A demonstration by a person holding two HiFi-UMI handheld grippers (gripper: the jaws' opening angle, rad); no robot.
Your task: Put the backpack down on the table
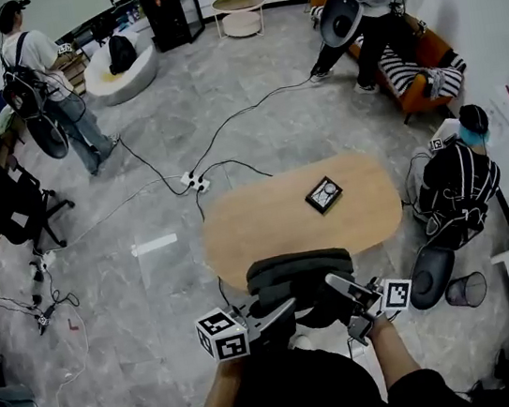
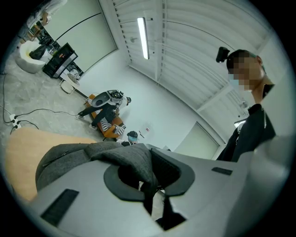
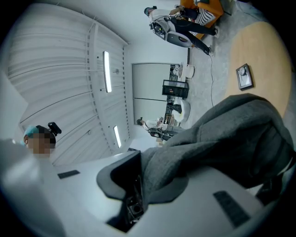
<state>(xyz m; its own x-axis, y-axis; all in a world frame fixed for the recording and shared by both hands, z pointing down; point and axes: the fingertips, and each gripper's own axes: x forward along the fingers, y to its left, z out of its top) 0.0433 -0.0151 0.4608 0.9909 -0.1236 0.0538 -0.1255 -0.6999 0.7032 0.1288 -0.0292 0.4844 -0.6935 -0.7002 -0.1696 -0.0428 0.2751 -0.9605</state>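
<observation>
Head view: dark grey backpack up between both grippers, just over near edge of oval wooden table; touching the top or not, can't tell. Left gripper w/ marker cube at lower left, right gripper opposite, one on each side of bag, forearms reaching in from bottom. Toward table's far right, small black framed item, well apart from bag. Left gripper view: jaws nearly together, clamped on a fold of grey fabric from bag's top, dark pads pressing on it; bag body spread to the left, pale tabletop beyond. Right gripper view: jaws likewise narrow, pinched on a thick grey fold or strap, fabric running out to bag's bulk at right; table and framed item seen past it. Around room: white power strip w/ black cables on grey floor beyond table, orange sofa upper right, round side table by far wall, mesh bin at right, black office chair at left. Also a standing person upper left, a bent-over person by sofa, a crouched person just right of table, each w/ gear on back.
</observation>
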